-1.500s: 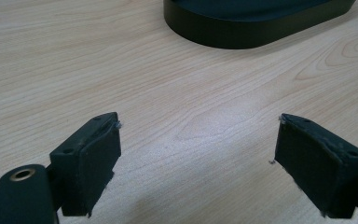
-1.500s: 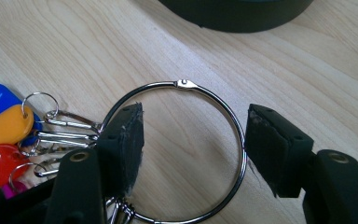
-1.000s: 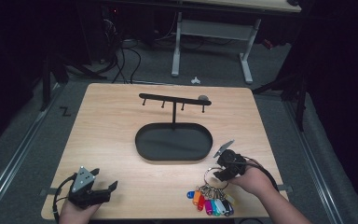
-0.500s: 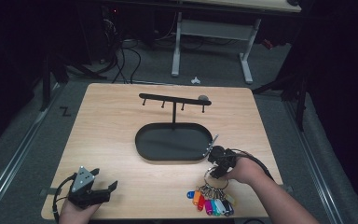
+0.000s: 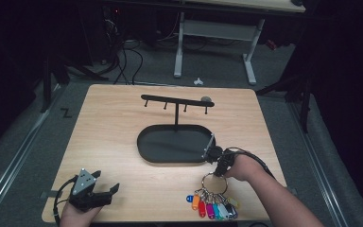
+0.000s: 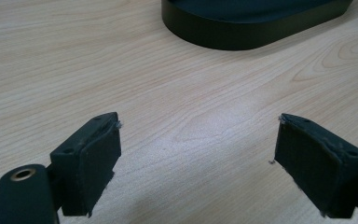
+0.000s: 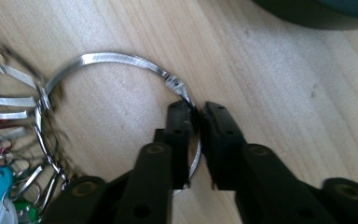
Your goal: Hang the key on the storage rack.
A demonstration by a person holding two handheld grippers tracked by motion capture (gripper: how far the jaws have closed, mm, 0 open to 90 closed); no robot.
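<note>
Item: right gripper (image 7: pixel 196 114), held in the person's right hand (image 5: pixel 243 168) at the near right of the wooden table (image 5: pixel 113 127). Jaws had just been closing and stood nearly together, pinched on the wire of a large metal key ring (image 7: pixel 121 58), which passed between the pads at their tips; in the right gripper view the ring's loop curved away to the left of and ahead of the jaws, lying flat on the wood. Attached: a bunch of small rings and coloured key tags (image 5: pixel 212 208), blue, orange, red, pink, green and pale ones among them, fanned on the table nearer the person than the gripper, at the ring's far side from the pinch. Item: black oval tray (image 5: pixel 170 146), just beyond the right gripper, its near right rim close to the gripper's body; a black T-shaped hanger stand (image 5: pixel 176 106) with small pegs under its crossbar rose from the tray's far edge. Item: left gripper (image 6: pixel 196 154), in the left hand (image 5: pixel 75 215) at the near left corner of the table, well apart from the ring. Jaws wide apart, nothing between them, bare wood beneath; the tray's wall showed ahead of and to the right of its jaws.
</note>
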